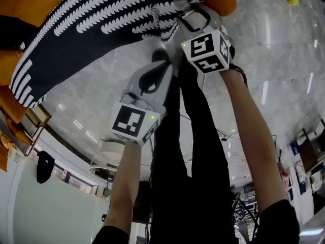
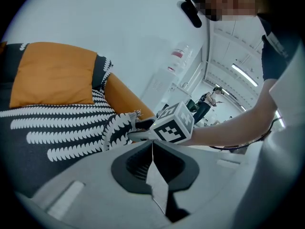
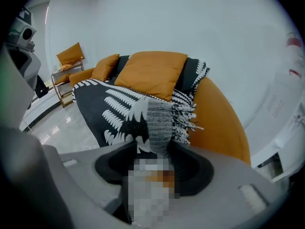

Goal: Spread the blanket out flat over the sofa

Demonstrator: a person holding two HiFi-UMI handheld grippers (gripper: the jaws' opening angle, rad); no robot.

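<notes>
Between my spread right tongs (image 3: 158, 149) the blanket corner (image 3: 159, 120) lies loose; I'd back out gently, left tongs (image 2: 152, 148) pressed together.

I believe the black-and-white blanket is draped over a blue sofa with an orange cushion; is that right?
Not quite: the sofa is orange, not blue, as the right gripper view shows. The black-and-white blanket is draped over it, and the cushion is orange.
</notes>
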